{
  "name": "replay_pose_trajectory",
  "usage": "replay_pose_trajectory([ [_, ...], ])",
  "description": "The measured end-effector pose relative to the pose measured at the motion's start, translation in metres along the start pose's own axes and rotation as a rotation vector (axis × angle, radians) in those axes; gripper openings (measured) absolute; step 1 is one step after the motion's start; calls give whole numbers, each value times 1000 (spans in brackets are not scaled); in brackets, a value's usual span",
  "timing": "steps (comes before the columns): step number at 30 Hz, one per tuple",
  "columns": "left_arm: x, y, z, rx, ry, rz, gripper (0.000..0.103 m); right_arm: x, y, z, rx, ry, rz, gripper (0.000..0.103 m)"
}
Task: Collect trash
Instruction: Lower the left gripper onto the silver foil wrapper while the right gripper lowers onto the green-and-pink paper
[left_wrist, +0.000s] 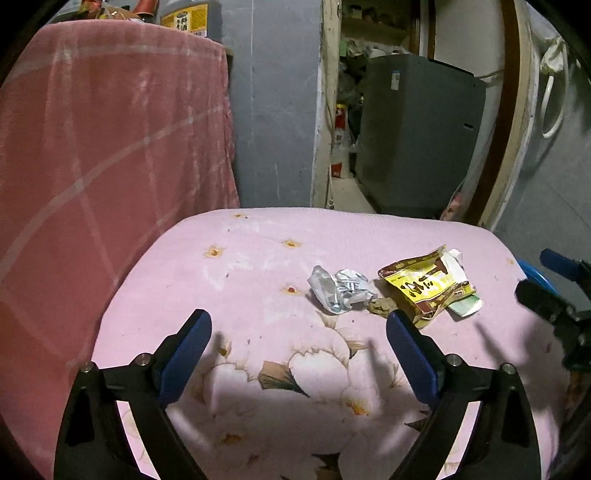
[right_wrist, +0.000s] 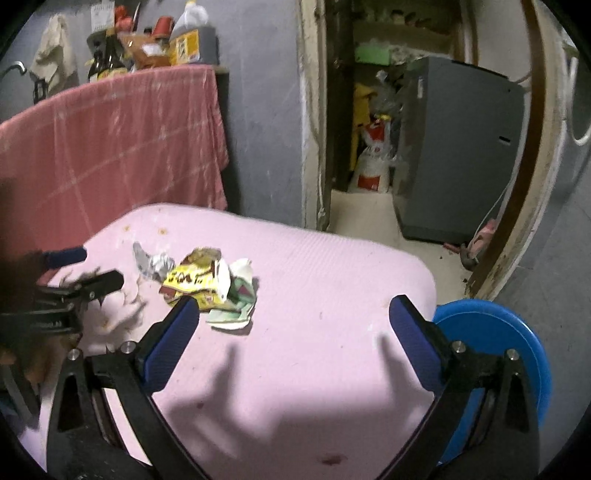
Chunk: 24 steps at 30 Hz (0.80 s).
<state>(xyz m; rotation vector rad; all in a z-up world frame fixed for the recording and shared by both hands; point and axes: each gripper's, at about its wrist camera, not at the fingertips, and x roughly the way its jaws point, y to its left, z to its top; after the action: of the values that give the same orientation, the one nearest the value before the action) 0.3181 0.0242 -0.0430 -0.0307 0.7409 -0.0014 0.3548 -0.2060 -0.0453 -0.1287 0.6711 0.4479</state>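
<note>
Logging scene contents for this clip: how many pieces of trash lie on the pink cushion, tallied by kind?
Crumpled silver-white wrapper: 1
Yellow and brown snack packet: 1
Green and white paper scrap, tucked under the packet: 1
Small brown scrap between wrapper and packet: 1
Total: 4, all in one cluster on the pink cushion

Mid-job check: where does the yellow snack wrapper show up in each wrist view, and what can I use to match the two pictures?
Left wrist: yellow snack wrapper lies right of centre on the pink cushion, just beyond the gripper's right finger.
Right wrist: the wrapper lies left of centre, just beyond the gripper's left finger.
Shared landmark: crumpled silver foil, left of the wrapper in both.
</note>
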Motion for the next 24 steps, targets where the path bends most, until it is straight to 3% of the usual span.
replay_pose_trajectory([
  [9, 24, 1, 13, -12, 92, -52, 65, 25, 11, -1, -50, 127, 85, 82],
  [14, 31, 3, 19, -15, 109, -97, 62, 40, 16, 0, -54, 195, 154, 69],
  [16, 33, 3, 22, -18, 111, -117, 53, 45, 17, 2, -56, 210, 161, 66],
  [24, 42, 4, 28, -37, 134, -165, 38, 55, 25, 5, -91, 247, 168, 52],
])
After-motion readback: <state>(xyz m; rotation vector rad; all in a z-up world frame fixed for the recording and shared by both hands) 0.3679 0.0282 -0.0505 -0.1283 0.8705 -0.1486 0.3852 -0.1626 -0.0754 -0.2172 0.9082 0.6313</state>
